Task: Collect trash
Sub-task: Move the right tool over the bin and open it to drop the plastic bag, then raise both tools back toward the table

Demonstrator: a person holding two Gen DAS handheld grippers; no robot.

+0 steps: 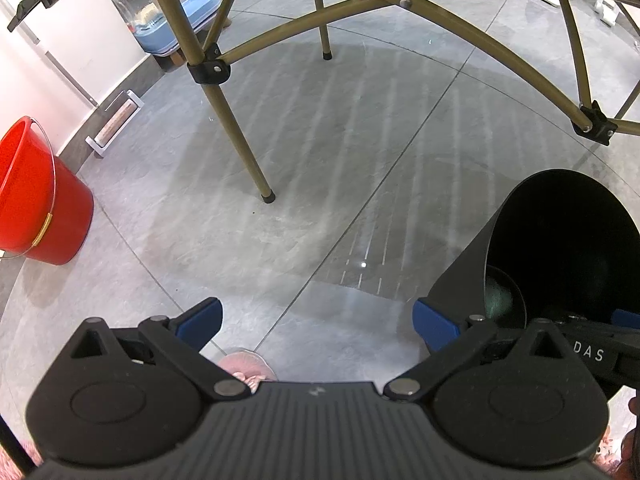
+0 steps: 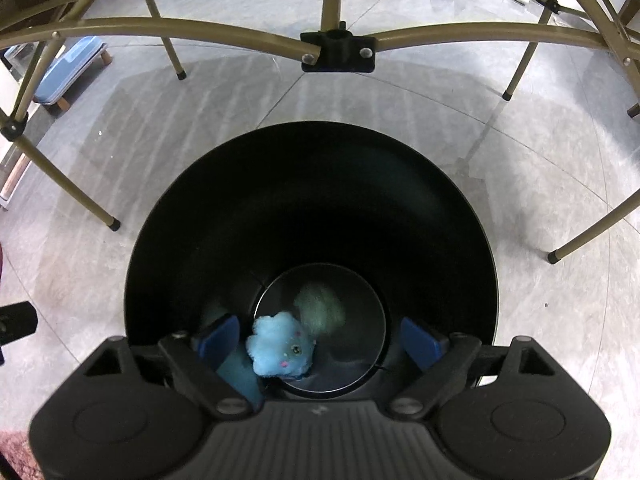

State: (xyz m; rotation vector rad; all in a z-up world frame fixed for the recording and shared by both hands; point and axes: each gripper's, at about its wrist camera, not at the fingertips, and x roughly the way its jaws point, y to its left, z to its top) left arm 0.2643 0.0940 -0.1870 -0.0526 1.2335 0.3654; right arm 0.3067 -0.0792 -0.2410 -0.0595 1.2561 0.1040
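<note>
Blue fluff (image 2: 280, 347): loose between the spread, empty fingers of the right hand-held gripper (image 2: 320, 344) inside the black bin (image 2: 312, 200); likely feather-light, soft, crushable, best pinched mid-clump; left hand-held gripper (image 1: 316, 320) wide open, empty, over the floor (image 1: 280, 200).

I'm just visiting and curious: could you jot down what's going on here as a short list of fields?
Place: grey tiled floor under a folding table frame
Left gripper: open, holding nothing
Right gripper: open, over the black bin
In the bin: a crumpled blue scrap, between the fingers; contact unclear
Nearby: red bucket near the wall
</note>
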